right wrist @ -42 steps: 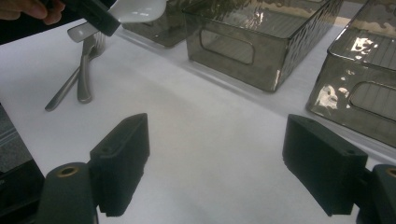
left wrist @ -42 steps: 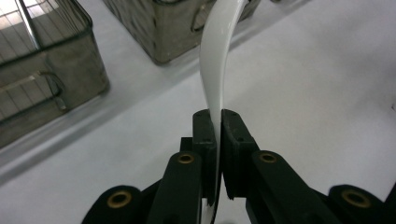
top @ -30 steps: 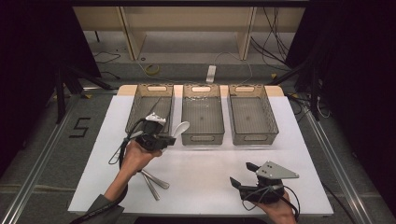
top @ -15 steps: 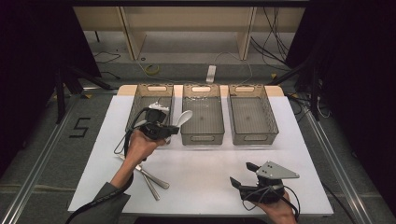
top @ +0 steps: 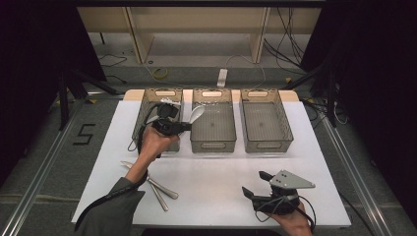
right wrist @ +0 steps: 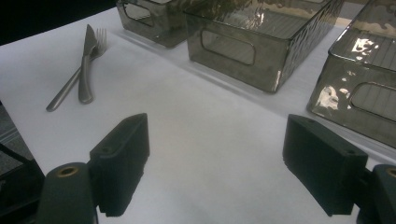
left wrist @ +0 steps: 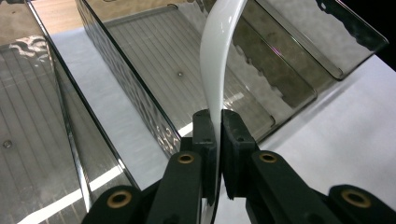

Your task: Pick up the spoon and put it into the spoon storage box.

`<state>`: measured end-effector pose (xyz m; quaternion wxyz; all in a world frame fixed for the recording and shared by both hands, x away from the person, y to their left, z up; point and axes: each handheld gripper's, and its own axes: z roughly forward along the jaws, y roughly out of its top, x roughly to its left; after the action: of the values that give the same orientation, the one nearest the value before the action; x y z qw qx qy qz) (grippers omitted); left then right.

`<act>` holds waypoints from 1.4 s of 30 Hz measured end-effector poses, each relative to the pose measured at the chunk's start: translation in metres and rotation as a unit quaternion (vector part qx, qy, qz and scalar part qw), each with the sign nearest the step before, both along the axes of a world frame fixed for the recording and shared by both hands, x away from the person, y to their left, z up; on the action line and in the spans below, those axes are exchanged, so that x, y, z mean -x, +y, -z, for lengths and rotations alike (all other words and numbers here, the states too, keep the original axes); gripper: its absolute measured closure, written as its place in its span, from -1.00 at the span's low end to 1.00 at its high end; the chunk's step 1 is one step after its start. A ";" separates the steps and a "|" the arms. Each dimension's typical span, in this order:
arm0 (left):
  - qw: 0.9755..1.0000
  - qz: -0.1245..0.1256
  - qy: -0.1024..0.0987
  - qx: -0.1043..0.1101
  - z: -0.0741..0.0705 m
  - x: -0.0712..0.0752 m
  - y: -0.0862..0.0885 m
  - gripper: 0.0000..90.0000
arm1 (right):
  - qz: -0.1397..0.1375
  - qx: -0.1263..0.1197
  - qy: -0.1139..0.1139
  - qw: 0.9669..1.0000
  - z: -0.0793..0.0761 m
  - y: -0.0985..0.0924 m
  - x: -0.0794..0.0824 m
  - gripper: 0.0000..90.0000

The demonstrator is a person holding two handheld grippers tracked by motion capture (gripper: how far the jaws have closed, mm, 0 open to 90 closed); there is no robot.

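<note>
My left gripper (top: 184,126) clamps the handle of a white plastic spoon (left wrist: 219,70), whose bowl rises ahead of the jaws over the middle smoked transparent plastic bin (top: 212,127). The left smoked bin (top: 147,110) sits beneath my hand. My right gripper (right wrist: 215,163) rests with jaws wide apart and nothing between them, the metal fork and knife (right wrist: 81,70) lying ahead to its left.
</note>
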<state>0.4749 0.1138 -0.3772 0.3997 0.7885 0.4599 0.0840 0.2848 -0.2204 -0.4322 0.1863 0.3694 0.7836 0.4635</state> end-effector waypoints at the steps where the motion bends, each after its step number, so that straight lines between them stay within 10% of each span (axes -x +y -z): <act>1: 1.000 0.000 0.000 -0.002 0.000 -0.001 -0.002 0.89 | 0.001 0.000 0.002 1.000 0.000 0.000 0.000 -0.47; 27: 1.000 -0.024 0.007 0.017 0.011 -0.042 -0.031 0.89 | -0.002 -0.002 0.002 1.000 0.000 -0.001 0.000 -0.47; 42: 1.000 -0.014 0.019 0.012 0.026 -0.042 -0.052 0.89 | -0.004 -0.001 0.003 1.000 0.001 0.000 0.000 -0.47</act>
<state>0.5173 0.0622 -0.4028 0.3991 0.7788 0.4790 0.0693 0.2845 -0.2209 -0.4330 0.1820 0.3677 0.7851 0.4639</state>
